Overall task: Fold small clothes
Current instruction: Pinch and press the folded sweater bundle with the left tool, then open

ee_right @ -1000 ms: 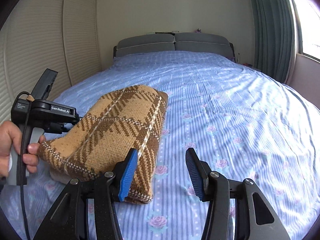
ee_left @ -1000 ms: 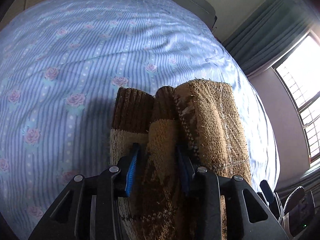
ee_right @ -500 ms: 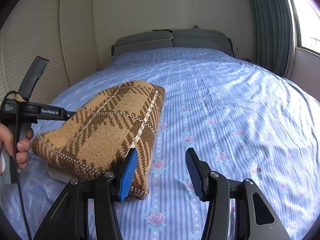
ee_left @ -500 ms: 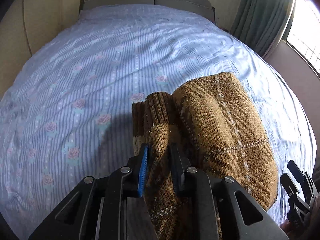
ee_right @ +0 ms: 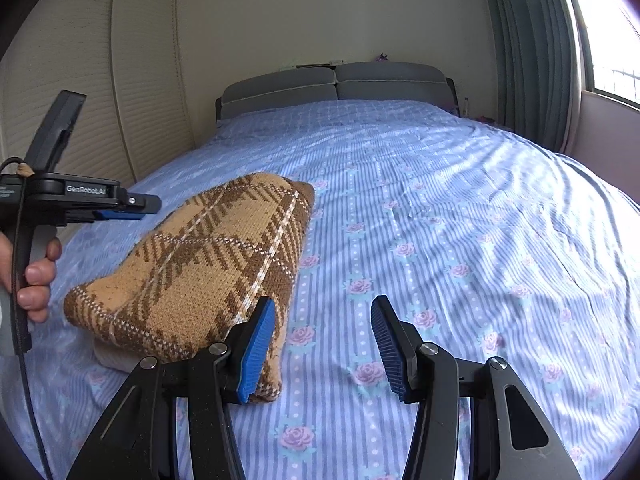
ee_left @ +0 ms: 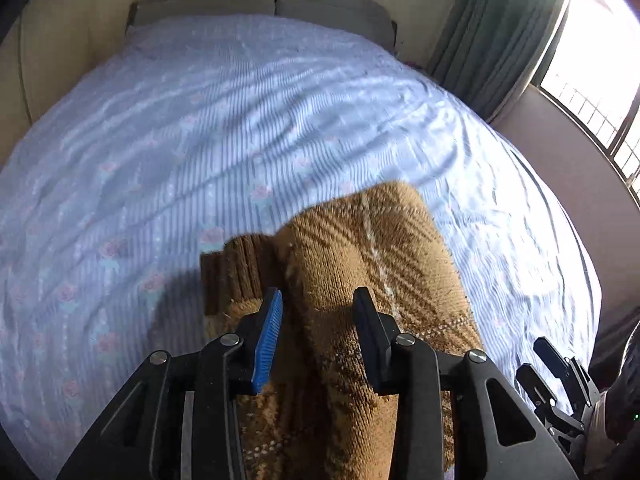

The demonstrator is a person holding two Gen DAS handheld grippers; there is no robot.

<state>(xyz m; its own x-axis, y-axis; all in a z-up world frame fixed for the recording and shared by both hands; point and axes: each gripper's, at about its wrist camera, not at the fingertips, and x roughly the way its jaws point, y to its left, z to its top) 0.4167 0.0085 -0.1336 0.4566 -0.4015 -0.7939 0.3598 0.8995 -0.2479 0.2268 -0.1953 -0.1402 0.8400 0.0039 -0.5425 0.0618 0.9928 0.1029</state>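
Seen from the left wrist, the folded brown sweater (ee_left: 372, 272) runs from bottom centre up toward mid-frame on the bed (ee_left: 240, 120), with the left gripper (ee_left: 318, 312) parted above it, seemingly gripping nothing. From the right wrist, the sweater lies lower left, its long axis slanting up-right; the right gripper (ee_right: 322, 340) stands wide open and empty, its left finger just beside the near edge.

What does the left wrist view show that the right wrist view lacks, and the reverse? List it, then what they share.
Left wrist only: the dark ribbed edge of the sweater. Right wrist only: the louvred doors and the hand holding the left gripper, which is clear of the sweater. Both: the folded sweater, floral sheet, grey headboard, and the open right gripper.
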